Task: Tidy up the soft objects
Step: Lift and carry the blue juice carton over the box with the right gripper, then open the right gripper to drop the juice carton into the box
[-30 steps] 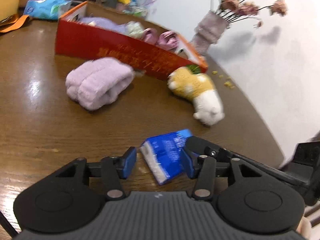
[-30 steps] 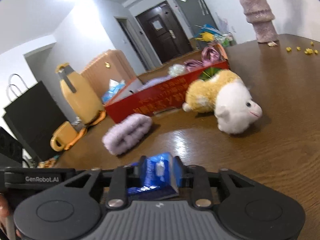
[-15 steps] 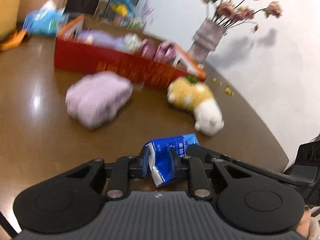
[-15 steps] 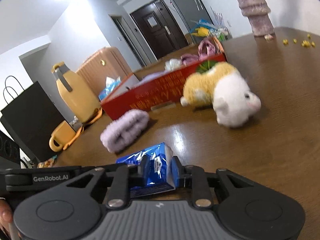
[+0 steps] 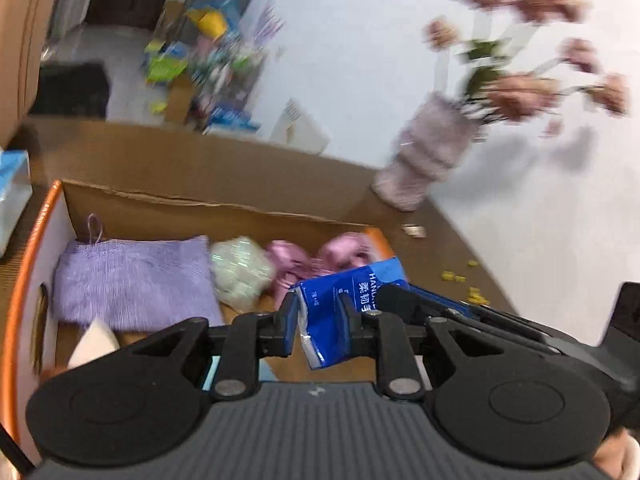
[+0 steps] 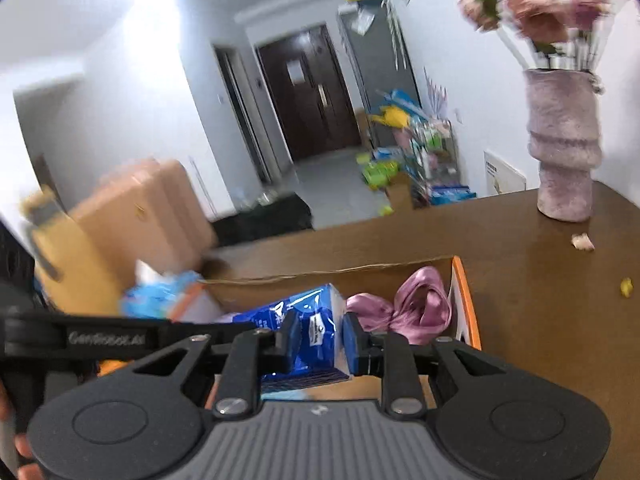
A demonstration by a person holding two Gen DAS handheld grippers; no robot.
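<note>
The fingers of the left gripper [image 5: 319,322] were closed on one end of a blue tissue pack [image 5: 348,300], and the blue pads pressed it from both sides. The fingers of the right gripper [image 6: 320,338] were closed on the other end of the same tissue pack [image 6: 308,320]. So both grippers carried one pack together, and the pack hung over the open cardboard box [image 5: 208,208], at its end nearer to the vase. It did not yet lie inside the box, as far as I could judge.

Inside the box, a lilac fluffy cloth [image 5: 132,276] lay at the end far from the vase. Beside it, toward the middle of the box, was a pale crinkled bundle [image 5: 240,272]. A pink satin ribbon [image 6: 404,304] lay at the end of the box nearest to the vase, just behind the pack. The box stood on the brown table [image 6: 540,300]. A vase with pink flowers [image 6: 564,148] stood on the table beyond the box, and some small yellow crumbs [image 5: 456,278] lay on the table beside the box.

I judged the task as partly done: several soft things were already in the box, and the pack only needed lowering and release. Whether other soft things waited outside the box, these views did not show.
</note>
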